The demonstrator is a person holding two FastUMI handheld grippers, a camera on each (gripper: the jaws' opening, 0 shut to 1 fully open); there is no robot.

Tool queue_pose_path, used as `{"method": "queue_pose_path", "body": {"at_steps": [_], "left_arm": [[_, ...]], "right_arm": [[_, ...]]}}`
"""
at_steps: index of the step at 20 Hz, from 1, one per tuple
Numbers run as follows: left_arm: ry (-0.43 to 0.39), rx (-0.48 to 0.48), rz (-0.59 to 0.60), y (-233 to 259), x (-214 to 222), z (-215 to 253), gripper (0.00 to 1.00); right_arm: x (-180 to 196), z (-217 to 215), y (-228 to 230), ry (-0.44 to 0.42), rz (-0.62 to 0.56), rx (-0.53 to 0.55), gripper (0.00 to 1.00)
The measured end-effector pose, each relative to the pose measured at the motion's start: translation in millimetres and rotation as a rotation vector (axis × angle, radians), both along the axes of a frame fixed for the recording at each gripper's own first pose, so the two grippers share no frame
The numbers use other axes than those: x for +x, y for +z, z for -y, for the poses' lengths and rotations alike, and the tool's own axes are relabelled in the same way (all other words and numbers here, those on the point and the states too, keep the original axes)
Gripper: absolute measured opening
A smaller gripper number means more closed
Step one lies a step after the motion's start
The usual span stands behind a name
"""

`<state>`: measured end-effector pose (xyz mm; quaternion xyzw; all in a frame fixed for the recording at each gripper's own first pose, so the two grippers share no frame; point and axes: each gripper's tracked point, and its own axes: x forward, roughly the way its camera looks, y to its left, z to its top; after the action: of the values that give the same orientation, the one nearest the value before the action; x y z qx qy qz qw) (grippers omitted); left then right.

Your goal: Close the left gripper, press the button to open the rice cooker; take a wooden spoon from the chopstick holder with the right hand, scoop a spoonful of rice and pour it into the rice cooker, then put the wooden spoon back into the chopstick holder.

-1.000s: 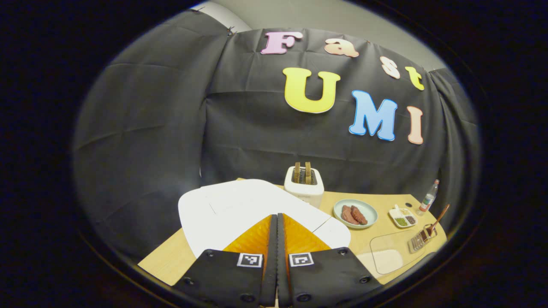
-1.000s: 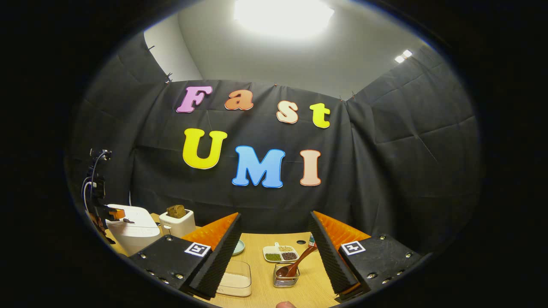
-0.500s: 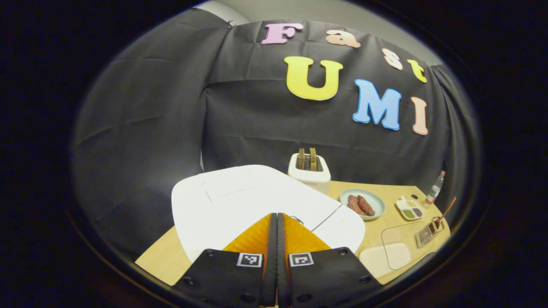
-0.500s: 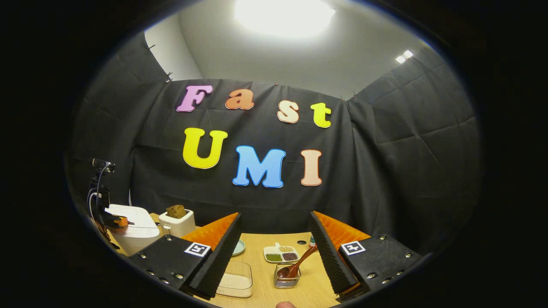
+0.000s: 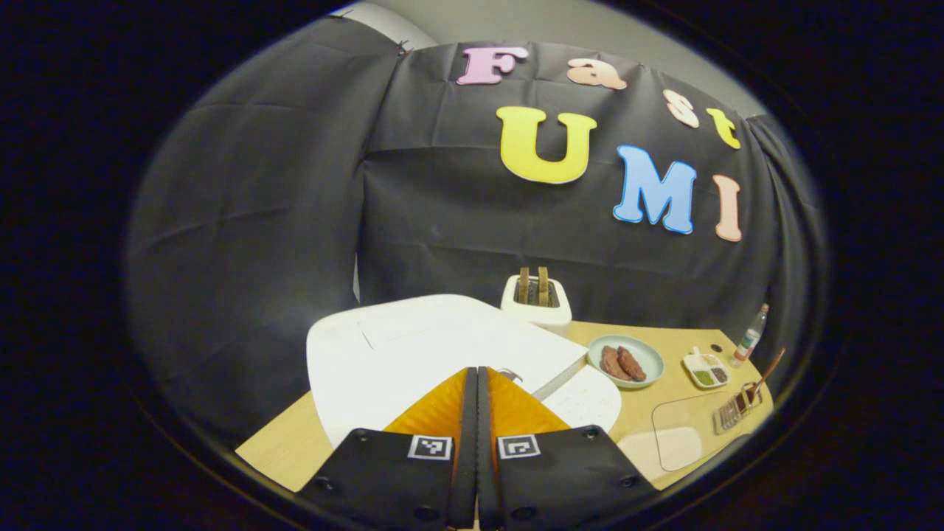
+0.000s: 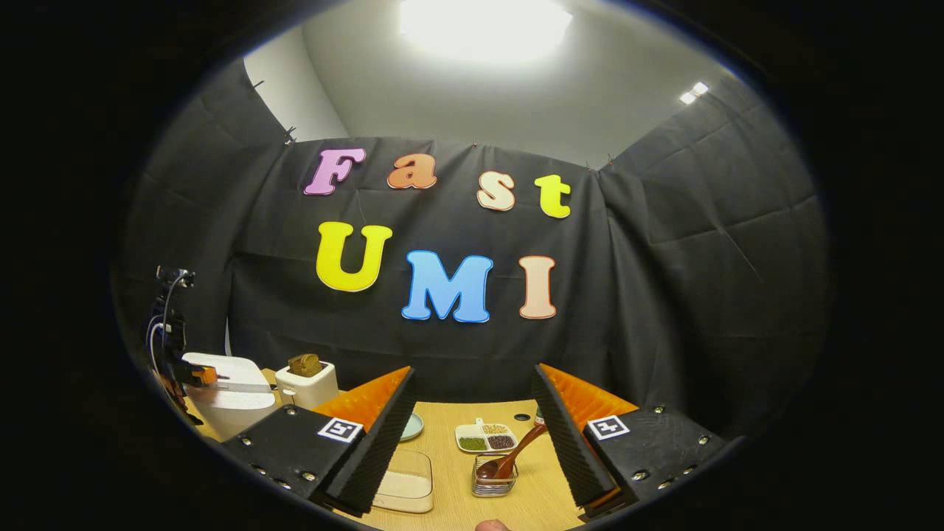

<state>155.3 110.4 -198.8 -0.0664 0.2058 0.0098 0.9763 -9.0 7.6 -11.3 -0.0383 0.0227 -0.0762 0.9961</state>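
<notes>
1. Pressing at the front of the rice cooker, the left gripper has its two fingers drawn together with nothing between them; a dark seam along the lid's front edge suggests the lid has begun to lift.
2. Toaster, just behind the rice cooker, with two slices standing in its slots.
3. Plate, right of the rice cooker, carrying two dark pieces of food.
4. Clear container of rice, right of the rice cooker and nearer the table edge; the loose grains will likely spill from a tilted spoon.
5. Chopstick holder, well right of the rice cooker, a small wire basket, probably light enough to tip if the spoon drags on its rim.
6. Wooden spoon, bowl down in the holder, handle leaning up and to the right. It looks stiff and light; the free upper handle is the sensible place to grip.
7. Right gripper, spread wide and empty, hovering above and short of the holder, far right of the rice cooker.
</notes>
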Motion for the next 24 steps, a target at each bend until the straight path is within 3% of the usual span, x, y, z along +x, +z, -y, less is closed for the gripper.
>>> {"method": "queue_pose_path", "body": {"at_steps": [7, 12, 15, 16, 17, 19, 22, 23, 24], "left_arm": [[0.08, 0.1, 0.187, 93, 10, -25, 0.09], [0.095, 0.065, 0.29, 137, -20, -13, 0.08], [0.061, 0.041, 0.329, 157, -41, 9, 0.1], [0.048, 0.042, 0.336, 161, -49, 17, 0.14], [0.036, 0.048, 0.344, 165, -54, 22, 0.4], [0.016, 0.064, 0.368, 175, -65, 34, 0.76], [-0.004, 0.083, 0.397, 187, -81, 47, 0.87], [-0.005, 0.088, 0.407, 192, -85, 51, 0.95], [-0.008, 0.087, 0.41, 193, -89, 55, 0.93]], "right_arm": [[3, 13, 0, 0.014, 0.004, 0.018, 0.95], [9, 24, -3, 0.028, 0.002, 0.034, 0.95], [16, 31, -4, 0.033, 0.002, 0.043, 0.95], [19, 34, -4, 0.033, 0.003, 0.047, 0.95], [21, 37, -3, 0.034, 0.006, 0.05, 0.95], [28, 43, -5, 0.035, 0.007, 0.049, 0.95], [40, 54, -6, 0.035, 0.003, 0.038, 0.95], [44, 58, -8, 0.035, -0.002, 0.038, 0.95], [49, 62, -10, 0.035, -0.011, 0.041, 0.95]]}}
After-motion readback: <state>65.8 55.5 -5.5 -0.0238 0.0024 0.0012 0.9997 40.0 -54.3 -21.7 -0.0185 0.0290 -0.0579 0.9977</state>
